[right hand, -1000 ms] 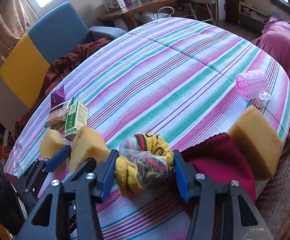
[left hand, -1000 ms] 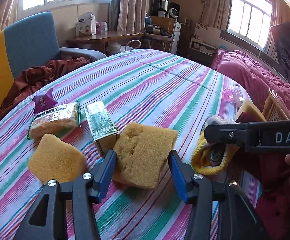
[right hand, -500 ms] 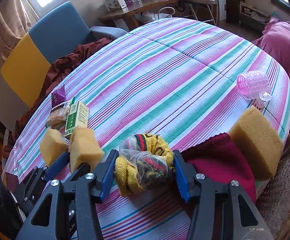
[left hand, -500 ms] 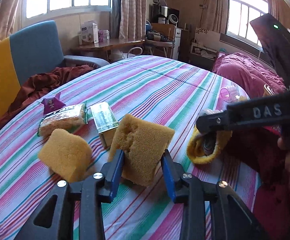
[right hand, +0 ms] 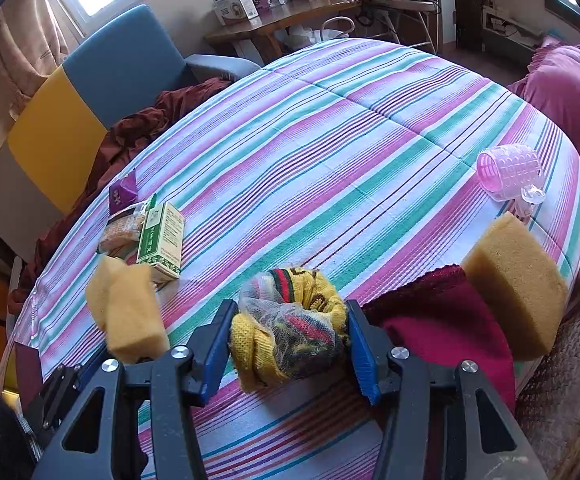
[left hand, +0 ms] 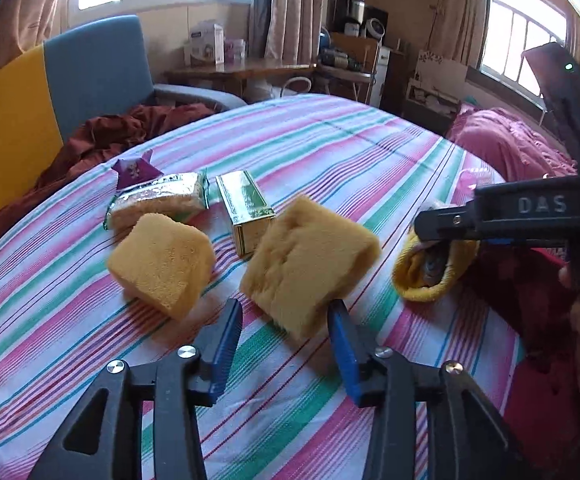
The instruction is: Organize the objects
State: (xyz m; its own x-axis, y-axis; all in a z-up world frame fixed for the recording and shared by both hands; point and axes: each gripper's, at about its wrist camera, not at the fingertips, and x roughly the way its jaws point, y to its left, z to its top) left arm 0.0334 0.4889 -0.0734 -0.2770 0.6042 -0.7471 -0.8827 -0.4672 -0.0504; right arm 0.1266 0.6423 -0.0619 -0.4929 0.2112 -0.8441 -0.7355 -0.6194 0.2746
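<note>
A tan sponge sits on the striped tablecloth just beyond my left gripper. The jaws are opening, and only the sponge's near corner lies between the blue pads, which do not press on it. A second tan sponge lies close to its left. My right gripper is shut on a yellow knitted bundle wrapped in mesh, resting on the cloth. In the left wrist view that bundle shows under the right gripper's black arm.
Behind the sponges lie a green-and-gold box, a snack packet and a small purple packet. A third sponge rests on a dark red cloth at the right edge, with a pink hair roller beyond. An armchair stands at the left.
My left gripper closed on the sponge, tipped it up and shifted it left toward the other sponge, then opened and drew back. The right gripper and its bundle stayed put.
</note>
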